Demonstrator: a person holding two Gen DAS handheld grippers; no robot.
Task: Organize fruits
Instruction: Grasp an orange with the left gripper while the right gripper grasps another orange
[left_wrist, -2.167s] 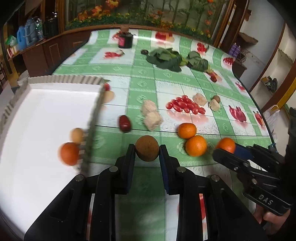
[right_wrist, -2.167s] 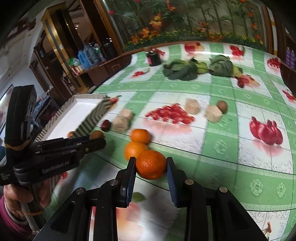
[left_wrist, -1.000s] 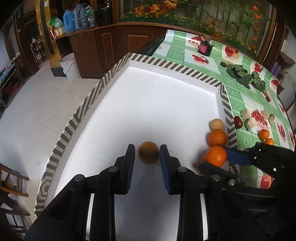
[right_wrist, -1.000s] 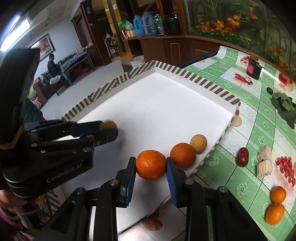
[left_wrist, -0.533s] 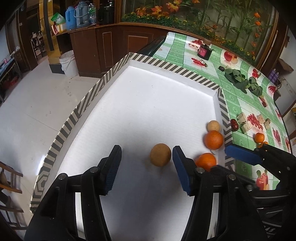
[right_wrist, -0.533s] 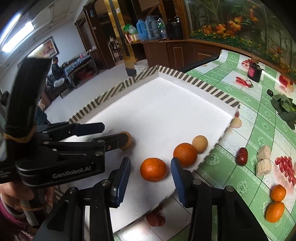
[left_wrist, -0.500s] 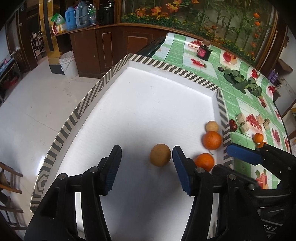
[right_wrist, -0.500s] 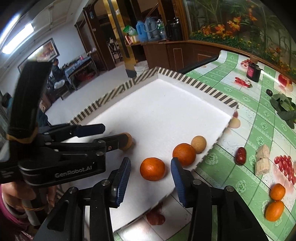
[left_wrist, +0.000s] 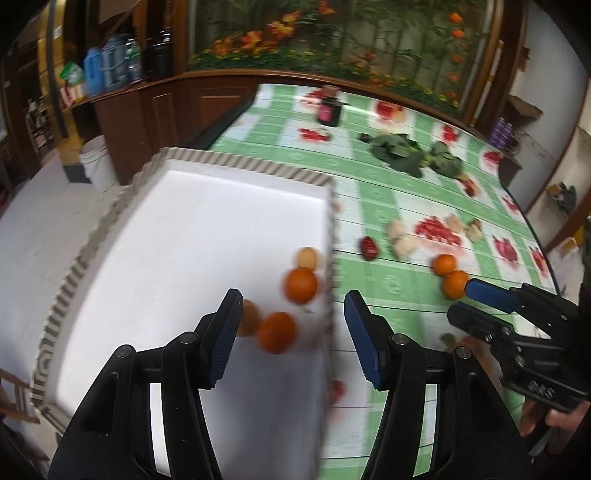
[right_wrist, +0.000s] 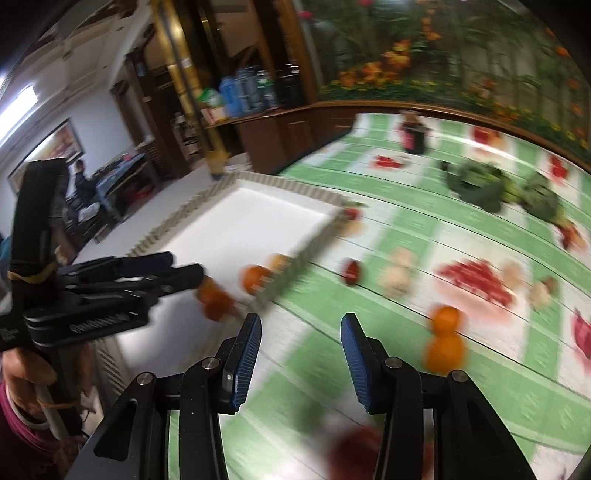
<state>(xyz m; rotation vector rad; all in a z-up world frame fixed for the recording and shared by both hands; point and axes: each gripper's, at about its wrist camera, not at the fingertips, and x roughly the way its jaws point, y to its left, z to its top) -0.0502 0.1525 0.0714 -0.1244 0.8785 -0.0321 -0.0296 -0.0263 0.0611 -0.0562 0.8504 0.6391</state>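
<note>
A white tray with a striped rim holds two oranges, a brown round fruit and a pale round fruit near its right wall. My left gripper is open and empty above the tray's near right part. My right gripper is open and empty over the green tablecloth, right of the tray. Two more oranges lie on the cloth ahead and right of it; they also show in the left wrist view. A dark red fruit lies near the tray.
Pale beige chunks, leafy greens and a dark jar lie farther back on the table. The right gripper's body is at the right in the left wrist view. The table's left edge drops to the floor.
Both grippers have opened wider and pulled back and to the right from the tray. The brown fruit and the orange they released stay in the tray. Both views are blurred by motion.
</note>
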